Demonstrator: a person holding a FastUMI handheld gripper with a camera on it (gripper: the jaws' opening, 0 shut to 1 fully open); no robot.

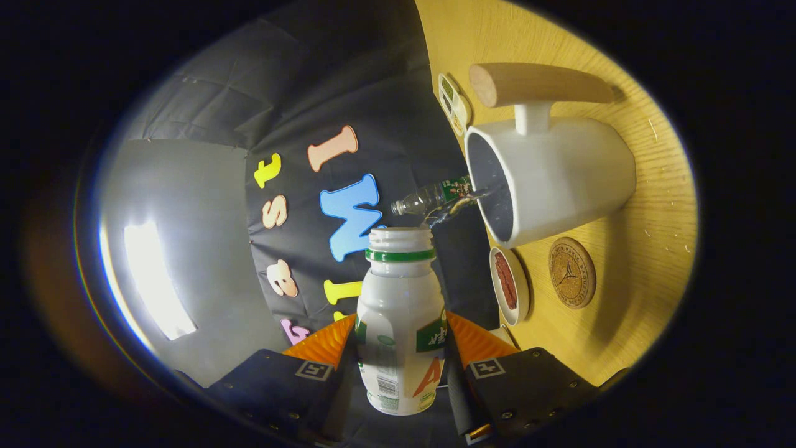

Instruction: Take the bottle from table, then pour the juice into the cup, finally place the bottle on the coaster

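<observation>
Gripper (401,348) clamps smooth white plastic bottle (401,323), uncapped, beside glossy cup (559,177).

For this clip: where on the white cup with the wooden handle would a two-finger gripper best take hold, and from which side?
Probably the wooden handle: a slim bar jutting from the white cup on a short post, narrower than the wide body. Approach from the handle's side, fingers across the bar. The gripper is currently shut on the bottle.
</observation>
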